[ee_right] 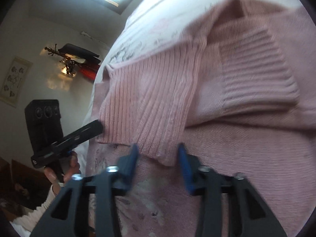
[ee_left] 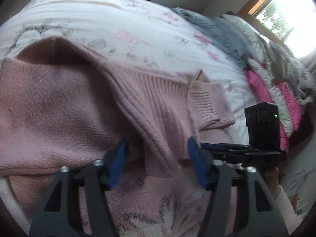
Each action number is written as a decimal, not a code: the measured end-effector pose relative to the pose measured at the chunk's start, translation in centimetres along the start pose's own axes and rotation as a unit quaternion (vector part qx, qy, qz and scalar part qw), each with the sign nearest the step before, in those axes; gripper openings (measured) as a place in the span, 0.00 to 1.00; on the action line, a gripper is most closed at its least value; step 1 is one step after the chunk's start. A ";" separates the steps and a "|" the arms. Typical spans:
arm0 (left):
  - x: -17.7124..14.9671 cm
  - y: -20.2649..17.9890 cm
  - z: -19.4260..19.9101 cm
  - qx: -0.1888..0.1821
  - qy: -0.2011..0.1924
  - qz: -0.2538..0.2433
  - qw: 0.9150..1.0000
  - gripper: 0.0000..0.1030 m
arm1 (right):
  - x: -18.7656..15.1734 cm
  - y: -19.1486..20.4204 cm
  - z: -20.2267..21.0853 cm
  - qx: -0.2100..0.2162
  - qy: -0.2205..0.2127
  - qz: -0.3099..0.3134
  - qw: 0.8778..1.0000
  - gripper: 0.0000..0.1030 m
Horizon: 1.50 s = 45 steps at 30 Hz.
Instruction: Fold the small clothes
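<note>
A pink knit sweater lies folded over itself on the bed, its patterned front showing near the camera. In the left wrist view my left gripper is open, and a fold of the ribbed hem runs loosely between its blue pads. A ribbed cuff rests beside it. In the right wrist view my right gripper is also open, with a corner of the ribbed hem drooping between its pads, over the sweater. Each view shows the other gripper's black housing, held by a hand.
The white floral bedspread stretches behind the sweater. Grey and pink quilts are heaped at the far right below a bright window. The right wrist view shows a wall lamp and a framed picture.
</note>
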<state>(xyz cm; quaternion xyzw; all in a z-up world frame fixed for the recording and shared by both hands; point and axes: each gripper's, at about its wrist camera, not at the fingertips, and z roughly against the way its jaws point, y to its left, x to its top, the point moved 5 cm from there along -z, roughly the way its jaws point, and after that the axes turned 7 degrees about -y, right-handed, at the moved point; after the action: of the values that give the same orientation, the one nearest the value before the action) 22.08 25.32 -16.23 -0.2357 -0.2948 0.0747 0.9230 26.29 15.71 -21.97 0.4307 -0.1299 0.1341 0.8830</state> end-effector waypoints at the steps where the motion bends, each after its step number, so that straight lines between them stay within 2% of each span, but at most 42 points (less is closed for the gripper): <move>1: -0.2 0.5 -0.2 -0.001 0.007 0.016 1.000 0.16 | 0.0 0.0 -0.1 -0.002 0.000 0.000 1.000 0.14; 2: -0.2 0.8 -0.2 -0.004 0.006 0.028 1.000 0.09 | 0.0 -0.1 0.1 0.002 -0.003 -0.006 1.000 0.13; 4: -0.4 1.1 0.7 -0.020 -0.009 0.046 0.999 0.07 | 0.4 0.1 1.2 0.014 -0.015 -0.013 1.000 0.11; 6: -0.6 1.0 1.6 -0.020 -0.022 0.032 0.999 0.07 | 1.0 0.4 3.2 0.012 -0.039 -0.008 0.999 0.10; 10: -1.4 1.7 1.4 -0.006 -0.013 0.013 1.000 0.08 | 1.3 0.2 5.4 -0.007 -0.054 0.006 0.998 0.10; 12: -1.9 2.6 0.9 -0.003 -0.004 0.023 1.000 0.08 | 1.2 -0.2 4.5 -0.023 -0.041 0.002 0.999 0.10; 16: -2.2 3.8 0.8 -0.020 -0.007 0.043 0.999 0.10 | 0.2 -1.2 2.0 -0.059 -0.012 0.009 0.998 0.10; 21: -2.7 3.8 1.0 -0.008 -0.009 0.028 1.000 0.11 | -0.5 -2.3 0.7 -0.074 -0.011 -0.001 0.997 0.10; 24: -3.0 3.2 1.8 0.013 -0.014 0.014 1.000 0.18 | -0.7 -2.0 1.1 -0.084 -0.017 0.000 0.996 0.11; 26: -3.6 2.8 3.1 0.028 -0.018 0.011 0.999 0.35 | -1.1 -1.2 1.9 -0.093 -0.026 0.004 0.995 0.19; 27: -4.2 2.6 4.2 0.036 -0.024 0.008 0.999 0.41 | -1.7 -0.6 3.1 -0.094 -0.033 0.009 0.995 0.27; 28: -4.8 2.3 5.3 0.044 -0.031 0.004 0.999 0.50 | -2.3 -0.1 4.0 -0.096 -0.037 0.014 0.995 0.28; 29: -5.5 2.0 6.4 0.052 -0.037 -0.003 0.998 0.54 | -3.4 0.7 5.2 -0.103 -0.044 0.025 0.993 0.28; 32: -8.8 1.0 10.0 0.084 -0.047 -0.037 0.995 0.59 | -6.3 2.0 7.8 -0.127 -0.051 0.047 0.989 0.30; 34: -10.9 0.7 12.0 0.098 -0.052 -0.051 0.993 0.63 | -9.2 2.8 9.7 -0.140 -0.058 0.058 0.987 0.37; 37: -14.9 0.6 15.2 0.134 -0.050 -0.069 0.987 0.64 | -13.4 3.0 12.9 -0.160 -0.067 0.064 0.983 0.40; 39: -16.9 0.8 17.0 0.149 -0.050 -0.072 0.985 0.67 | -16.2 3.2 14.6 -0.174 -0.072 0.065 0.980 0.40; 42: -20.2 2.2 19.8 0.175 -0.050 -0.064 0.981 0.69 | -19.6 2.4 17.2 -0.188 -0.079 0.055 0.977 0.46; 45: -23.0 3.7 21.8 0.200 -0.045 -0.052 0.977 0.71 | -22.6 1.4 19.0 -0.220 -0.078 0.047 0.971 0.46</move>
<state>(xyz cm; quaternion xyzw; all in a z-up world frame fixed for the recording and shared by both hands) -9.31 30.73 -14.10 -0.0274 -0.3268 0.0946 0.9400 2.57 -1.43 -17.43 0.2286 -0.2446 0.1093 0.9359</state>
